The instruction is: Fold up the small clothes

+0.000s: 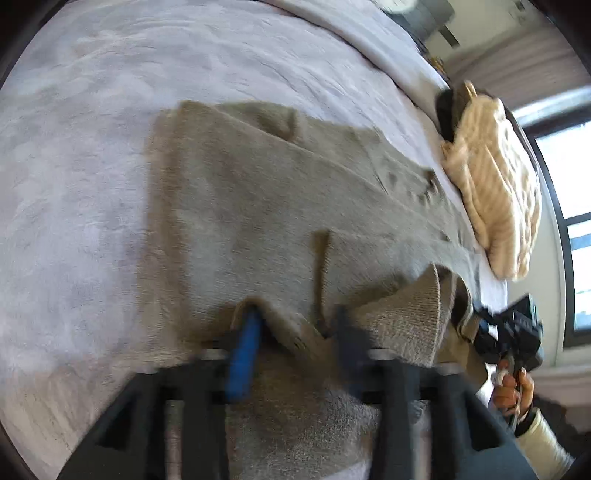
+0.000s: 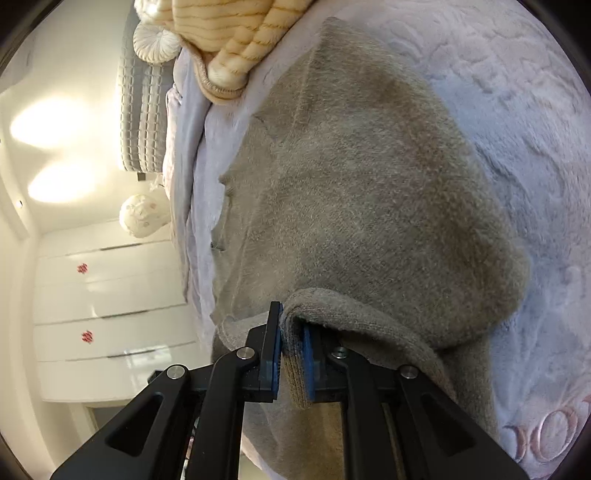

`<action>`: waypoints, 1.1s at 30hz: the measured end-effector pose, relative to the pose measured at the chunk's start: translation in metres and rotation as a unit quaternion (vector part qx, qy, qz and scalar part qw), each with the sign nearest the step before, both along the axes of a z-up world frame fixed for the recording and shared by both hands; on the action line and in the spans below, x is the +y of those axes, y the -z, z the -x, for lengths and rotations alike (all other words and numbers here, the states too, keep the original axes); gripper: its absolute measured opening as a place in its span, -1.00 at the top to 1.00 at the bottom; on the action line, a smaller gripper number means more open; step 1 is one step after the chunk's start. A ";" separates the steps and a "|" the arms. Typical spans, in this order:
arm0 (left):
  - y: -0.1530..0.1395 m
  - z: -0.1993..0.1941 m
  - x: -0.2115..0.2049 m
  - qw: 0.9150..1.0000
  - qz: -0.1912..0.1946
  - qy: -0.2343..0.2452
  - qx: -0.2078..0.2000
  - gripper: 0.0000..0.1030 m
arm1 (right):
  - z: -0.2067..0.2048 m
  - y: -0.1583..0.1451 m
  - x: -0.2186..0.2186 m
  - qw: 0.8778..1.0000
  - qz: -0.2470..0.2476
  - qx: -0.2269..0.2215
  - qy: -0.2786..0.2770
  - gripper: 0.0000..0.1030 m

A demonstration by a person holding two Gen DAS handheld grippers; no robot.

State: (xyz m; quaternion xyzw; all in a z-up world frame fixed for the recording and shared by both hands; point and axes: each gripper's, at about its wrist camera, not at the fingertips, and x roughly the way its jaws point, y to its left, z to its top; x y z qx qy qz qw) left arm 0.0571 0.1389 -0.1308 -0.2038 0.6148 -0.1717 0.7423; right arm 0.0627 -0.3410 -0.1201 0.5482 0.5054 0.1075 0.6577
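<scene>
1. Grey-brown fuzzy knit garment (image 2: 362, 192) lies spread on the pale lilac plush blanket (image 2: 517, 110), filling frame centre.
2. Right gripper (image 2: 291, 354): jaws clamped on the garment's folded ribbed edge, lower centre.
3. Left gripper (image 1: 295, 332): jaws apart, blurred; grip on the hem unclear.
4. Cream striped fleece pile (image 1: 495, 184) at right.

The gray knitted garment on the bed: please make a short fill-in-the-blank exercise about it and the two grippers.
1. The right gripper is shut on the ribbed ____ of the gray knitted garment.
2. The garment lies on a pale ____.
3. Beside the garment lies a folded ____ striped garment.
4. The left gripper's jaws stand ____.

Missing words: edge; blanket; cream; apart
</scene>
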 end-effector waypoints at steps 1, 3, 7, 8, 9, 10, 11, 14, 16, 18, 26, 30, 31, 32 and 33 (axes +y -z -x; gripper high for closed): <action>-0.004 0.002 0.005 1.000 -0.010 -0.013 -0.011 -0.45 | 0.000 -0.001 0.000 1.000 -0.001 0.000 0.003 0.72; -0.018 0.005 0.013 0.999 -0.027 -0.022 -0.040 -0.52 | 0.006 -0.005 -0.007 1.000 -0.002 -0.001 0.003 0.71; -0.040 0.005 0.012 0.995 -0.054 -0.004 -0.079 -0.52 | -0.004 -0.014 -0.011 1.000 0.000 -0.006 0.014 0.35; -0.045 0.004 0.006 0.994 -0.062 0.016 -0.090 -0.52 | -0.006 -0.018 -0.013 1.000 0.004 -0.009 0.019 0.13; -0.048 0.003 -0.001 0.992 -0.070 0.035 -0.098 -0.52 | -0.010 -0.023 -0.014 1.000 0.016 -0.012 0.020 0.07; -0.050 0.001 -0.008 0.990 -0.079 0.055 -0.106 -0.52 | -0.014 -0.033 -0.013 0.999 0.050 -0.017 0.009 0.07; -0.050 -0.001 -0.017 0.987 -0.087 0.076 -0.111 -0.52 | -0.016 -0.043 -0.013 0.996 0.086 -0.022 -0.007 0.07; -0.040 -0.014 -0.038 0.984 -0.090 0.114 -0.103 -0.52 | -0.025 -0.068 0.001 0.970 0.225 -0.035 -0.082 0.07; -0.026 -0.025 -0.046 0.985 -0.087 0.122 -0.087 -0.52 | -0.033 -0.076 0.011 0.945 0.301 -0.041 -0.121 -0.07; -0.011 -0.038 -0.053 0.986 -0.088 0.123 -0.065 -0.52 | -0.039 -0.078 0.017 0.931 0.331 -0.049 -0.144 -0.13; -0.005 -0.045 -0.067 0.988 -0.065 0.124 -0.064 -0.17 | -0.050 -0.043 0.035 0.896 0.379 -0.046 -0.229 -0.14; -0.007 -0.042 -0.075 0.983 -0.095 0.137 -0.075 0.79 | -0.050 -0.050 0.042 0.884 0.408 -0.040 -0.225 0.86; -0.015 -0.037 -0.075 0.982 -0.097 0.137 -0.091 0.79 | -0.045 -0.058 0.046 0.877 0.420 -0.051 -0.229 0.86; -0.021 -0.033 -0.073 0.981 -0.097 0.136 -0.102 0.79 | -0.039 -0.067 0.050 0.868 0.434 -0.062 -0.234 0.86; -0.029 -0.029 -0.071 0.980 -0.094 0.135 -0.111 0.79 | -0.035 -0.076 0.054 0.861 0.445 -0.071 -0.235 0.86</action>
